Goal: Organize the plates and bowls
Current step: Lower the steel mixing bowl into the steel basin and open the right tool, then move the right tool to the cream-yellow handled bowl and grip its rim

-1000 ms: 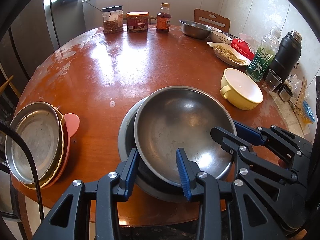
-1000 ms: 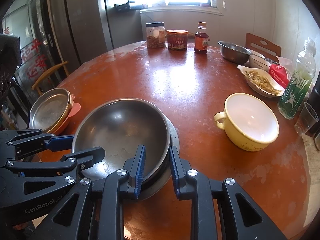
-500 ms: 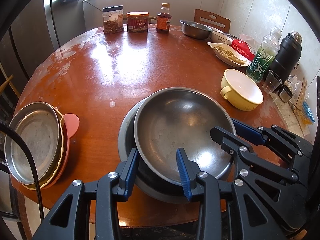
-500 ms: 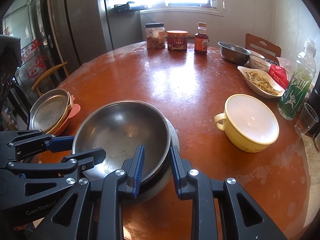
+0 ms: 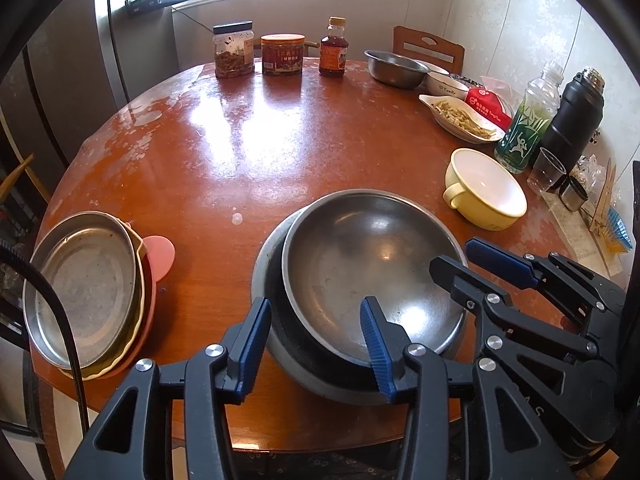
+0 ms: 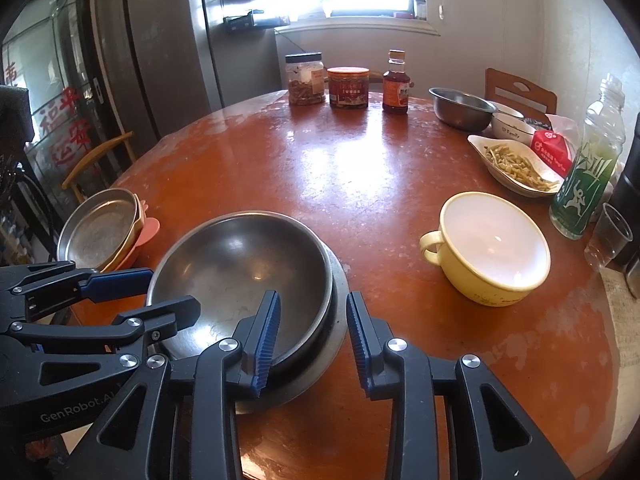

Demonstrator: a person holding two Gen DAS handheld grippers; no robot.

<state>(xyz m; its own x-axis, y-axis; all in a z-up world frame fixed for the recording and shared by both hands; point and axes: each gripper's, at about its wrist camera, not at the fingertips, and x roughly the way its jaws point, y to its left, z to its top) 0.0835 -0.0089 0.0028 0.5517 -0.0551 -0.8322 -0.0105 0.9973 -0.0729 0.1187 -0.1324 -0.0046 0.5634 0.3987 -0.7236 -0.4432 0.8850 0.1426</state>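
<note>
Steel bowl (image 5: pixel 372 264) nested in a wider bowl (image 5: pixel 266 280) on the table (image 5: pixel 240 140).
Near rim straddled by left claw (image 5: pixel 316 344) and right claw (image 6: pixel 312 332), both spreading apart, pads off the metal.

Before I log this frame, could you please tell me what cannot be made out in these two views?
- Lower steel bowl: its inside is covered by the upper steel bowl nested in it, both views.
- Plates under the steel plate: only edges show, so their count is unclear.
- Black flask: cut off by the right-wrist view's edge.
- Red jar: label print too small to read.
</note>
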